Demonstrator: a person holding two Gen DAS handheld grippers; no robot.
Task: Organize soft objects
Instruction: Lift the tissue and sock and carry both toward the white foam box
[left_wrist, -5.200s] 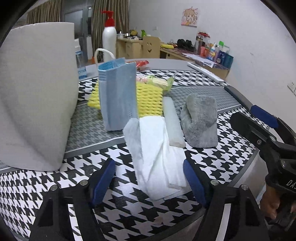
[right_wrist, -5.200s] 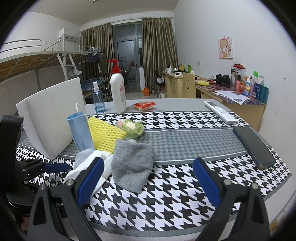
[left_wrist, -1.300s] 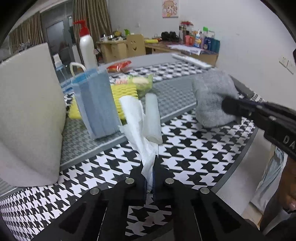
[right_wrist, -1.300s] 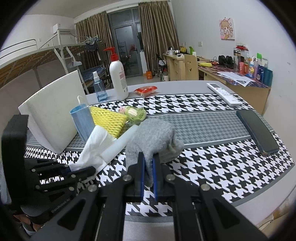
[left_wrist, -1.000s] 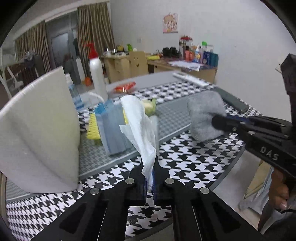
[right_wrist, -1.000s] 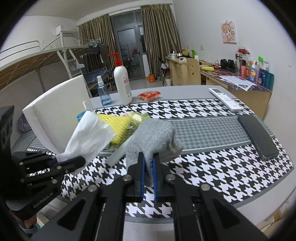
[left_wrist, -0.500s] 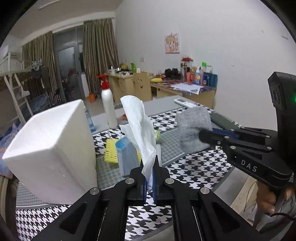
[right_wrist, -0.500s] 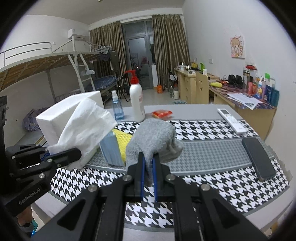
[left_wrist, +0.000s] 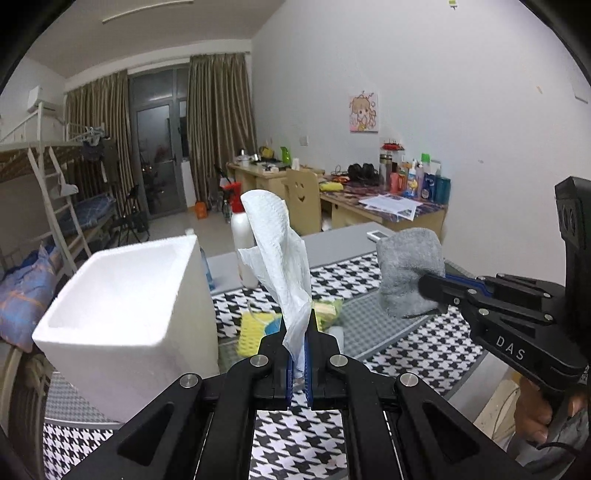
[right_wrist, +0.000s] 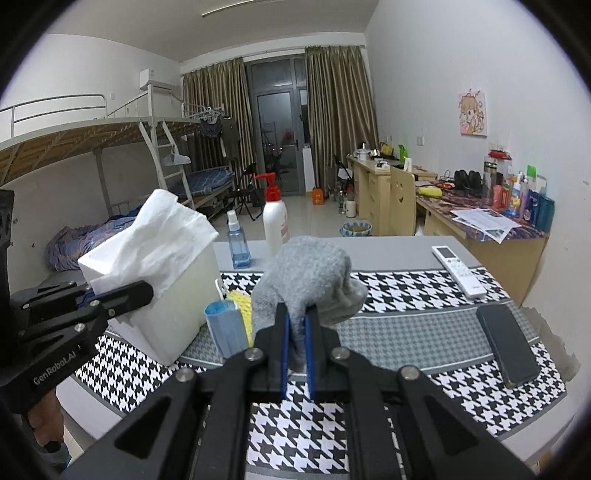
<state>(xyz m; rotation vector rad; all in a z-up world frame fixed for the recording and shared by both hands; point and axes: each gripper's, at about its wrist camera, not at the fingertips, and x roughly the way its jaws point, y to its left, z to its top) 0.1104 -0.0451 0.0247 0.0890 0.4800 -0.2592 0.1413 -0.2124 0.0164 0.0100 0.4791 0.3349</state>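
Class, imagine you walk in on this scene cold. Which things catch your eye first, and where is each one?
First, the white tissue, standing up from the shut jaws of the left gripper, raised above the table. To its right, the grey cloth is pinched in the right gripper, also in the air. Then the big white foam box, open at the top, on the houndstooth table at the left.

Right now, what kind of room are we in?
Most likely a dorm bedroom: there is a metal bunk bed with a ladder, wooden study desks along the wall, and a cartoon poster hung above them.
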